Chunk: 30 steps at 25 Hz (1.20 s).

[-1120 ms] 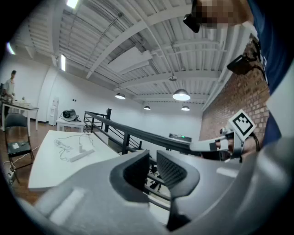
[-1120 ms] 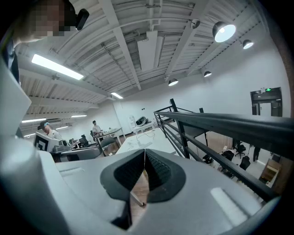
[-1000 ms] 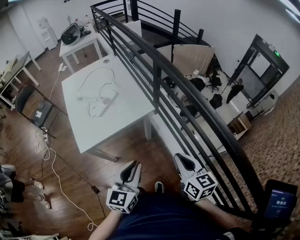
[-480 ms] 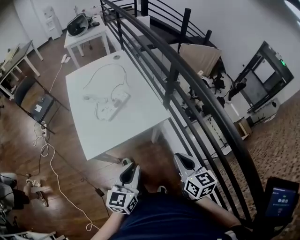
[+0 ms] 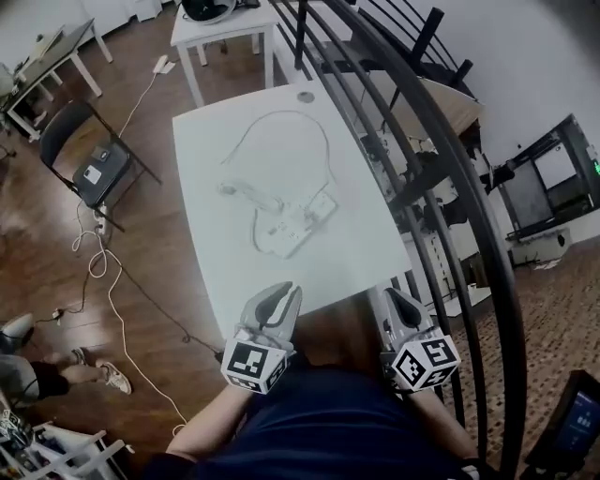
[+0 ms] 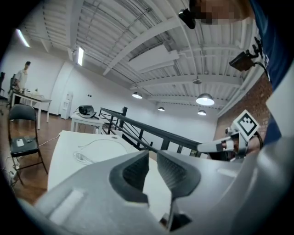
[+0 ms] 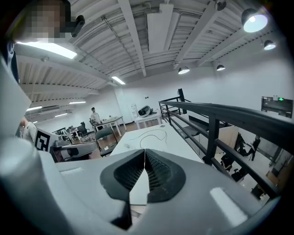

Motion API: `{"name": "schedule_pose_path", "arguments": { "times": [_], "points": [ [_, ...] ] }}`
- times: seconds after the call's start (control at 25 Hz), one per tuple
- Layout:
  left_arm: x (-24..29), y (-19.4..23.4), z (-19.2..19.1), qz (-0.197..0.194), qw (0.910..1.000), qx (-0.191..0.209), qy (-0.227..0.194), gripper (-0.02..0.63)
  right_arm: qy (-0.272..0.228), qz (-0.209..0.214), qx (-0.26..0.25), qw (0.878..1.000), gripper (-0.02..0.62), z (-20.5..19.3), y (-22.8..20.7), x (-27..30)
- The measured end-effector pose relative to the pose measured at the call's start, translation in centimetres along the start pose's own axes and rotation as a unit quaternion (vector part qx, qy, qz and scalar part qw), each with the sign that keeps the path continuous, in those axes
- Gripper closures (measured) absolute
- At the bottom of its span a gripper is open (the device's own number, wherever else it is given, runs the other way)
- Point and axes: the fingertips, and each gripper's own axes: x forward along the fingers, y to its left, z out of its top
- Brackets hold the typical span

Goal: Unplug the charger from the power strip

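A white power strip [image 5: 306, 217] lies near the middle of the white table [image 5: 225, 272], with a thin white cable [image 5: 281, 117] looping behind it. A small white block [image 5: 236, 187] sits on the cable to the left; which part is the charger is too small to tell. My left gripper [image 5: 283, 292] hangs at the table's near edge, its jaws a narrow gap apart with nothing between them [image 6: 153, 153]. My right gripper [image 5: 395, 298] is just off the near right corner, shut and empty [image 7: 145, 151]. Both point toward the strip, well short of it.
A black railing [image 5: 441, 159] runs along the table's right side. A black chair [image 5: 94, 169] stands left of it, with a second white table [image 5: 225, 23] beyond. Cables [image 5: 103, 281] trail over the wooden floor, and a person's feet [image 5: 94, 375] show at the left.
Both grippers have travelled forward to the table's near edge, so the table and power strip now lie much closer below them. The jaws look unchanged.
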Motion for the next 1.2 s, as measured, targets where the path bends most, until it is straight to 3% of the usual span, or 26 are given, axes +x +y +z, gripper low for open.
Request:
{"name": "schedule_pose_path", "arguments": {
  "times": [0.32, 0.68, 0.84, 1.0, 1.2],
  "points": [
    [3.5, 7.2, 1.6, 0.008, 0.9999, 0.001, 0.012, 0.534, 0.017, 0.033, -0.027, 0.999, 0.583, 2.6, 2.4, 9.1],
    [4.8, 10.6, 2.8, 0.098, 0.9948, 0.025, -0.001, 0.530, 0.035, 0.117, -0.048, 0.991, 0.583, 3.6, 2.9, 16.1],
    [5.0, 10.8, 2.0, 0.115, 0.9929, 0.021, 0.018, 0.514, 0.061, 0.165, -0.055, 0.983, 0.580, 3.0, 3.6, 18.3],
    [5.4, 11.6, 0.0, 0.129, 0.9906, 0.025, 0.039, 0.488, 0.114, 0.193, -0.088, 0.971, 0.445, 0.6, 3.5, 20.3],
    [7.4, 12.3, -3.6, 0.118, 0.9891, 0.024, 0.085, 0.392, 0.152, 0.177, -0.123, 0.965, 0.383, -2.1, 2.4, 22.9]
  ]
}}
